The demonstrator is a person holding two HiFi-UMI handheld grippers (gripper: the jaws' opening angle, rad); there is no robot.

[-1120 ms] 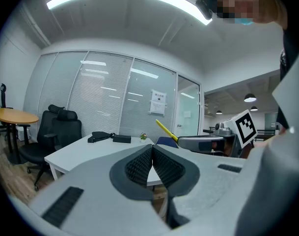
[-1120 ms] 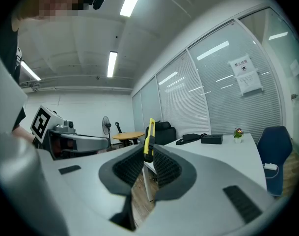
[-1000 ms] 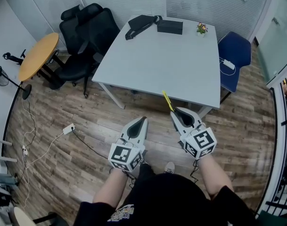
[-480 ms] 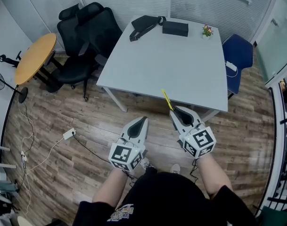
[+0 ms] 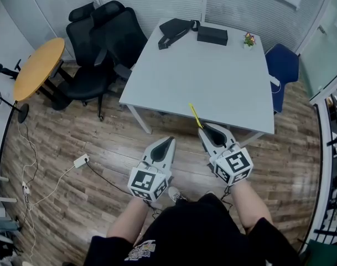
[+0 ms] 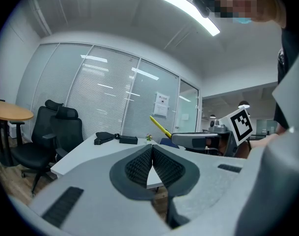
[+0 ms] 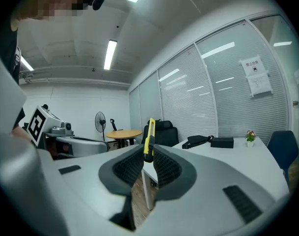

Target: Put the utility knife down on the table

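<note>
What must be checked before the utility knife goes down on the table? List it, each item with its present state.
1. Right tool shut on the utility knife: ok.
2. Left tool shut, empty, beside the right one and off the knife: ok.
3. Near part of the table bare for a landing: ok.
4. Black bag, black box and small plant sit along the far edge, apart from that place: ok.
5. Right tool over the tabletop: not ok; in the head view it shows against the floor, short of the near edge.
6. Blade drawn in: cannot tell.
</note>
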